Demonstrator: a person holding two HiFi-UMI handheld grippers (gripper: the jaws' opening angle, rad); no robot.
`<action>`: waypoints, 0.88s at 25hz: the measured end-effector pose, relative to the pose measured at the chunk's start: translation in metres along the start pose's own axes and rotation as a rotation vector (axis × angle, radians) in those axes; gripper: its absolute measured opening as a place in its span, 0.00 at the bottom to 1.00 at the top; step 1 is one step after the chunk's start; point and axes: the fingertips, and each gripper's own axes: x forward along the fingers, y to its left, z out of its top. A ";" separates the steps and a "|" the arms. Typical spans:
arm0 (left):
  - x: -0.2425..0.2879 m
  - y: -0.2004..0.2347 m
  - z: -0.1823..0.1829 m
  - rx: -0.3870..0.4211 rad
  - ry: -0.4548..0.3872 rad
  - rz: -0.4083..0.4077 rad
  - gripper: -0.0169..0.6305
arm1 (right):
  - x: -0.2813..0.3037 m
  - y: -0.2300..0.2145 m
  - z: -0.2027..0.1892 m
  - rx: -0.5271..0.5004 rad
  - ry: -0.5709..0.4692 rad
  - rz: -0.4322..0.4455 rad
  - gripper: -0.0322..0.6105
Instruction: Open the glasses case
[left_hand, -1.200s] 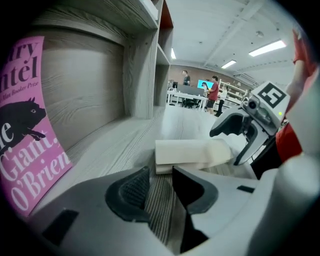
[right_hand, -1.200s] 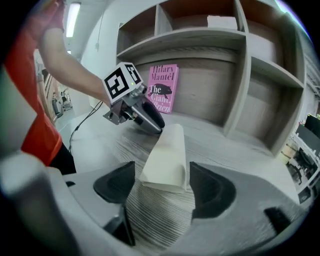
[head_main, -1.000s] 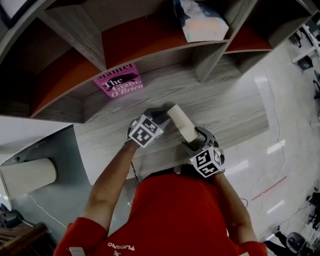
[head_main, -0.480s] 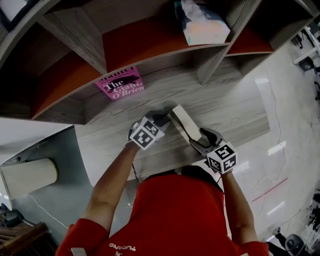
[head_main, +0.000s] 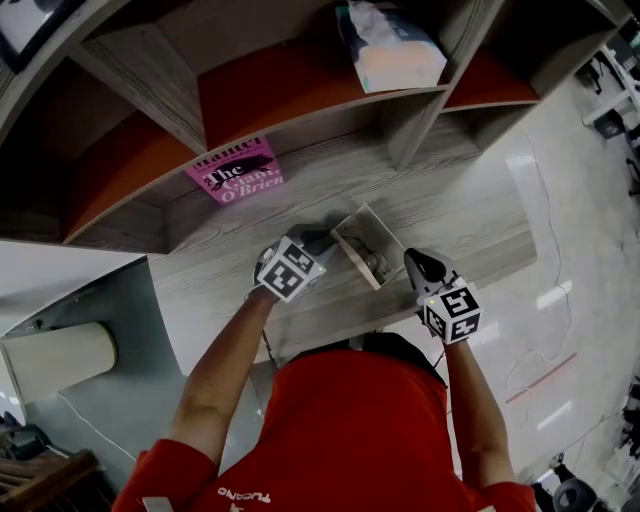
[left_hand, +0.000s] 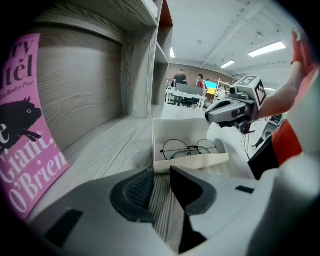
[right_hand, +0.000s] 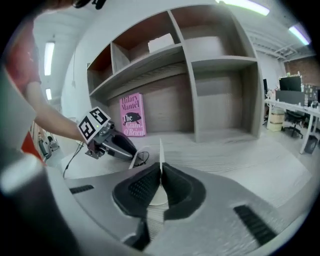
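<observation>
The white glasses case (left_hand: 190, 161) lies open on the grey wooden shelf, and thin black-rimmed glasses (left_hand: 192, 147) rest inside its tray. Its thin lid (right_hand: 160, 150) stands up on edge. My right gripper (right_hand: 160, 172) is closing its jaws on that lid edge, with the pads pressed against both faces. In the head view the right gripper (head_main: 413, 258) sits at the case's (head_main: 352, 232) right end. My left gripper (left_hand: 159, 172) stands open at the tray's near corner, and bare wood shows between its fingers. From above, the left gripper (head_main: 328, 240) is at the case's left end.
A pink book (head_main: 235, 170) leans against the back of the shelf to the left. A tissue pack (head_main: 388, 45) lies on the red upper shelf. Upright dividers (head_main: 405, 125) split the unit into compartments. Beyond the shelf's front edge to the right is pale floor (head_main: 580, 200).
The closed case now stands open with the glasses showing. My right gripper swung right and up with the lid and its jaws came together. The left gripper stayed put.
</observation>
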 end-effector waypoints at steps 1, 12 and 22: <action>0.000 0.000 0.000 -0.003 0.002 0.002 0.18 | 0.001 -0.004 0.000 -0.010 0.005 -0.019 0.08; 0.007 -0.002 0.004 -0.023 0.009 0.030 0.18 | 0.014 -0.047 -0.008 -0.040 0.050 -0.091 0.10; 0.006 -0.001 0.006 -0.046 0.006 0.046 0.18 | 0.012 -0.041 0.000 -0.068 0.037 -0.074 0.10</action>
